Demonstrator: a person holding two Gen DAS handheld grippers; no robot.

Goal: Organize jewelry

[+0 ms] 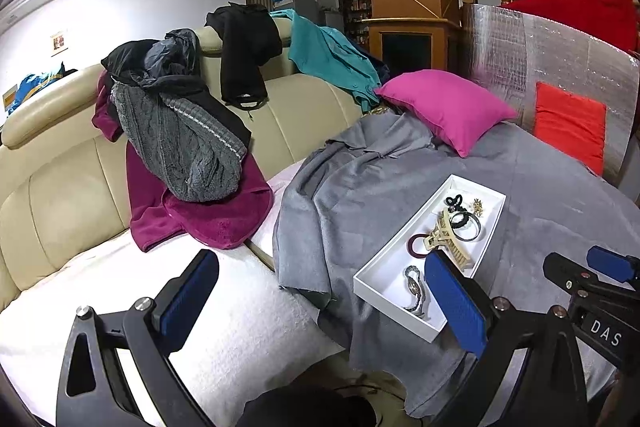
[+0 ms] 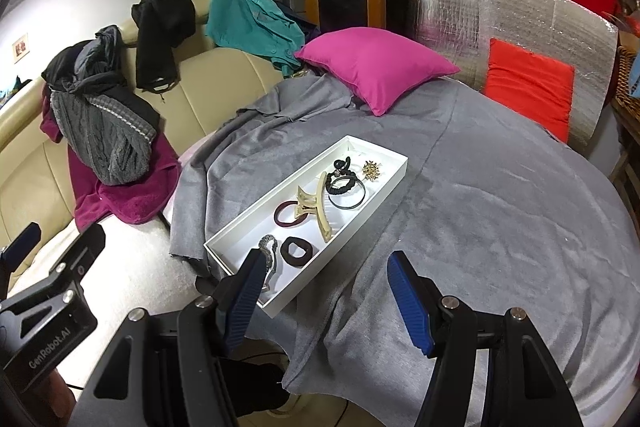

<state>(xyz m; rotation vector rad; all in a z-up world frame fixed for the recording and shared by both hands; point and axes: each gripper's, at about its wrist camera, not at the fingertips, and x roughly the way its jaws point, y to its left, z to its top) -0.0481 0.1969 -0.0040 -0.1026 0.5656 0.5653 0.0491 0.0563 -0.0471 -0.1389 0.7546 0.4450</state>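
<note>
tray [image 2: 382, 151] | black scrunchie [image 2: 298, 251] — right view only — behind left tongs [image 1: 320, 291]

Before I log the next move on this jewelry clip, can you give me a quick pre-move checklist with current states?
1. Left gripper open, nothing between the pads: ok.
2. Right gripper open and empty: ok.
3. White tray flat on the grey cloth: ok.
4. Pieces inside the tray, including claw clip, watch, brooch: ok.
5. Loose jewelry outside the tray: none seen, ok.
</note>
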